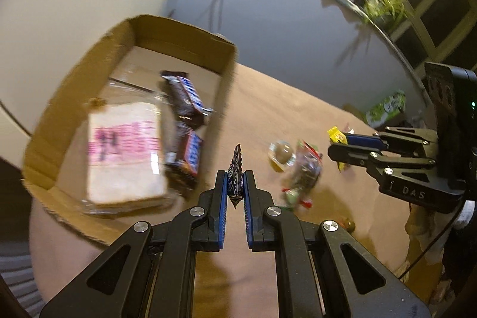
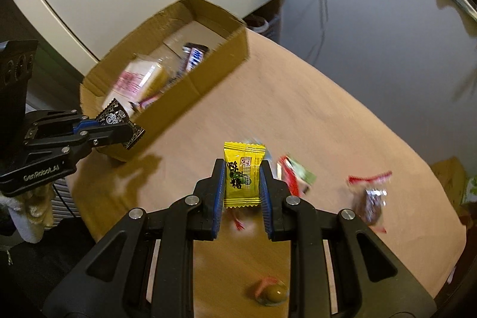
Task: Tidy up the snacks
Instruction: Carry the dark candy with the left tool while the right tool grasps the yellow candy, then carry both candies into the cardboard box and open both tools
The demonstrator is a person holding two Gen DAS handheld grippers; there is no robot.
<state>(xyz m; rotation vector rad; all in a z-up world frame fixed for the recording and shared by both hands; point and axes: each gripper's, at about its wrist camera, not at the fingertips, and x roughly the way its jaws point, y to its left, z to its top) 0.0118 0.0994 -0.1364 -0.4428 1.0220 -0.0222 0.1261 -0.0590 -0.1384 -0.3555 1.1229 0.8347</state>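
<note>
Round tan table (image 2: 298, 115) under me: my left tool (image 1: 235, 184) pinches a small dark foil candy packet (image 1: 235, 169), my right tool (image 2: 242, 184) a light, crinkly yellow candy sachet (image 2: 243, 169), gripped mid-body beside the open brown cardboard box (image 2: 208, 79)

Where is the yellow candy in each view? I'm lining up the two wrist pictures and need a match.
Left wrist: the yellow candy sits at right of centre, seen edge-on, pinched in the right gripper that enters from the right.
Right wrist: the yellow candy is at centre, facing the camera, between the right gripper's blue pads.
Shared landmark: the cardboard box, left of the candy in both views.
</note>
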